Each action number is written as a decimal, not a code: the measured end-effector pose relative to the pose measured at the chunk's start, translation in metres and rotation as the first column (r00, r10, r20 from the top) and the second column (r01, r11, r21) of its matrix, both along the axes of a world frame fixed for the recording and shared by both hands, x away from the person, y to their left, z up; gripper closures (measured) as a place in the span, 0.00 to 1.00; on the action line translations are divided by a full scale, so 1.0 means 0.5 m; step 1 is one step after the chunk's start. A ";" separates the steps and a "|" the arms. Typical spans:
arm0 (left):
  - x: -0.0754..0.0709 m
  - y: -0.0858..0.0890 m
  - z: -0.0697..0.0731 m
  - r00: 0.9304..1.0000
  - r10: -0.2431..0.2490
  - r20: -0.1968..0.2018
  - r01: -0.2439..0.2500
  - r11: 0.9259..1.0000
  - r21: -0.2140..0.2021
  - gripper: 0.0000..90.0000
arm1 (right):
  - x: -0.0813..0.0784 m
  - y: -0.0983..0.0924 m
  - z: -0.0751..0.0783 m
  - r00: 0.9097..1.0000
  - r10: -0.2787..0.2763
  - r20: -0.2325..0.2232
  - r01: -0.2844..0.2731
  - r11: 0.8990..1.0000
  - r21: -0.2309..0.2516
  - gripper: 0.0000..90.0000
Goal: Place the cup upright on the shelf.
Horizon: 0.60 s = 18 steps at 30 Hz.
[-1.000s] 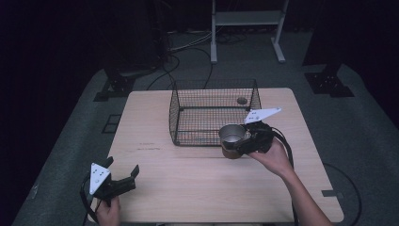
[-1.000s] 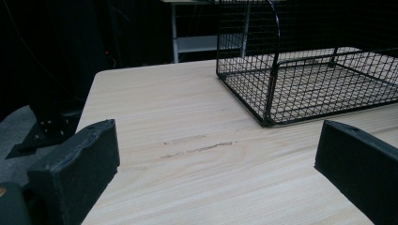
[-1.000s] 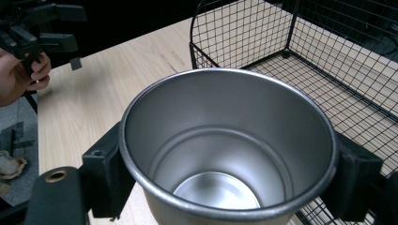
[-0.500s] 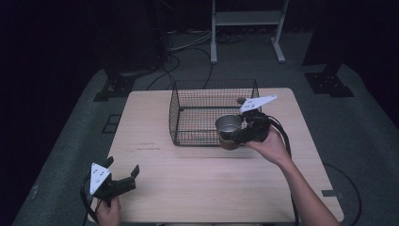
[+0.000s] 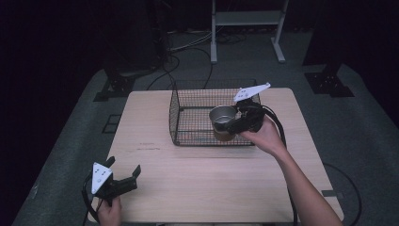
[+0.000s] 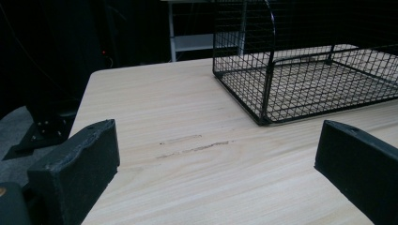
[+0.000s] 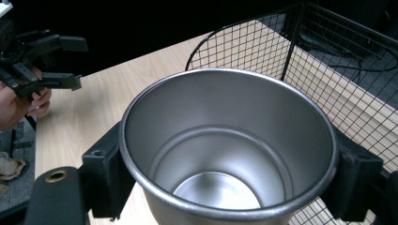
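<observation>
A metal cup [image 5: 222,116] hangs upright in the air over the front right part of the black wire basket [image 5: 188,123]. My right gripper [image 5: 227,123] is shut on the metal cup [image 7: 225,154], one jaw on each side of its wall just under the rim; the cup is empty inside. My left gripper [image 5: 132,178] rests near the table's front left corner, open, with nothing between its jaws. In the left gripper view the left gripper [image 6: 216,164] looks across bare wood toward the basket [image 6: 300,79]. In the right gripper view the left gripper [image 7: 70,62] appears far off at upper left.
The wooden table [image 5: 202,179] has bare room in front of the basket and along its left side. Beyond the table's far edge stand a white metal frame [image 5: 247,28] and cables on the dark floor.
My right gripper has lifted the cup off the table in front of the basket, up and toward the basket. The left gripper has stayed put.
</observation>
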State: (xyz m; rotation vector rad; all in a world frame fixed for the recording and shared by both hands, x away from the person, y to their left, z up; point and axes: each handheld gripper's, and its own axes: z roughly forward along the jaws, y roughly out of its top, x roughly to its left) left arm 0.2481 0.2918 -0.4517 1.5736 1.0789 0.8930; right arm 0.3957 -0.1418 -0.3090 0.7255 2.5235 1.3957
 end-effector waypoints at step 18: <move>-0.001 0.001 0.001 1.000 0.004 0.001 -0.004 1.000 0.001 0.00 | 0.060 0.042 0.019 1.000 -0.008 0.011 0.008 0.999 -0.035 0.20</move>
